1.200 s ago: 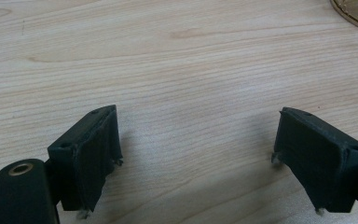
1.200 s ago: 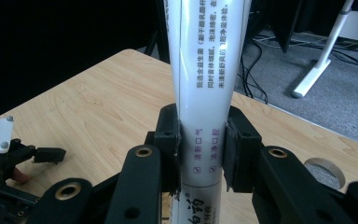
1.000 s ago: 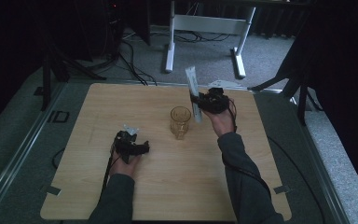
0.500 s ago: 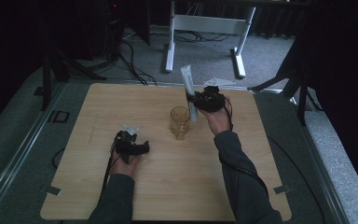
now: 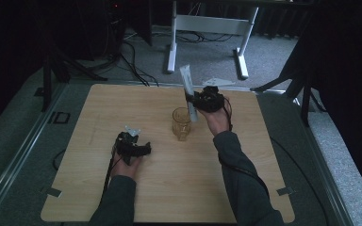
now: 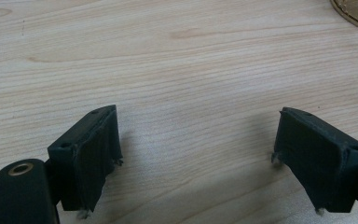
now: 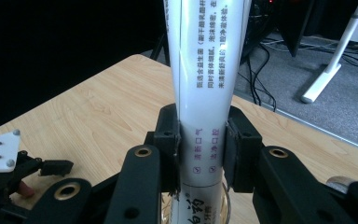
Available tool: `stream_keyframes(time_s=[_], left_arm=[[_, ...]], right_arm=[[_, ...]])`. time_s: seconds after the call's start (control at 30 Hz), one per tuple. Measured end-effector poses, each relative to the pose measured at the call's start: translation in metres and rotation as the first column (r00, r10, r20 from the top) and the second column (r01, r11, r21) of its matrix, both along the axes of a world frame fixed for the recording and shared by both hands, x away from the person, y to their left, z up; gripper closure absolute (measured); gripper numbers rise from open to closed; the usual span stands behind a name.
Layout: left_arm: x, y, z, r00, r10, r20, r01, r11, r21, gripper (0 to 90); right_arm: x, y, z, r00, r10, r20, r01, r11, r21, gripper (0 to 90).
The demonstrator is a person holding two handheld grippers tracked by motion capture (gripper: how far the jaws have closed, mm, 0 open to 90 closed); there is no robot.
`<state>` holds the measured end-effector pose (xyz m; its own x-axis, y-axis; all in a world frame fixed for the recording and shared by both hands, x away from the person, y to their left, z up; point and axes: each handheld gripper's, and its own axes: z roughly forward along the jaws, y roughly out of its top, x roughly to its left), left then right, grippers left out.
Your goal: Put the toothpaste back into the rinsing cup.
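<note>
My right gripper [image 5: 197, 100] is shut on a white tube [image 5: 187, 89] printed with small text, held tilted with its lower end at the rim of an amber glass [image 5: 181, 123] in the middle of the wooden table [image 5: 245, 174]. In the right gripper view the tube [image 7: 205, 93] rises between the two jaws of that gripper [image 7: 200, 140], and the glass rim [image 7: 226, 207] curves just under them. My left gripper [image 5: 143, 149] rests low on the table, left of the glass, and is open with nothing between its fingers [image 6: 88, 149]. An edge of the glass base [image 6: 356, 11] shows in the left gripper view.
The table's far edge borders grey carpet with a white desk frame [image 5: 207, 28] and black cables [image 5: 132, 56] behind it. Dark stands [image 5: 292, 80] stand at the right rear. Bare wood lies in front of both hands.
The right gripper has shifted slightly with the tube, keeping it tilted at the glass. The left gripper has stayed where it was.
</note>
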<state>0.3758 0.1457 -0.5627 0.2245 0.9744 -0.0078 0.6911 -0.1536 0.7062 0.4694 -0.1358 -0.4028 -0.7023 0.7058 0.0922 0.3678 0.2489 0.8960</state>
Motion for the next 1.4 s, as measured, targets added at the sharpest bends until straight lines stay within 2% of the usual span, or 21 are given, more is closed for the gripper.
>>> stream_keyframes(time_s=[0.5, 1.4], left_arm=[[0.000, 0.000, 0.000, 1.0000, 0.002, 0.002, -0.002, 1.0000, -0.002, 14.3], [0.000, 0.000, 0.000, 1.0000, 0.001, 0.002, -0.001, 1.0000, -0.002, 14.3]], right_arm=[[0.003, 0.015, -0.002, 1.0000, 0.000, 0.004, 0.000, 1.000, -0.007, 70.2], [0.008, 0.025, -0.003, 0.9991, -0.038, 0.019, 0.038, 0.999, 0.007, 69.5]])
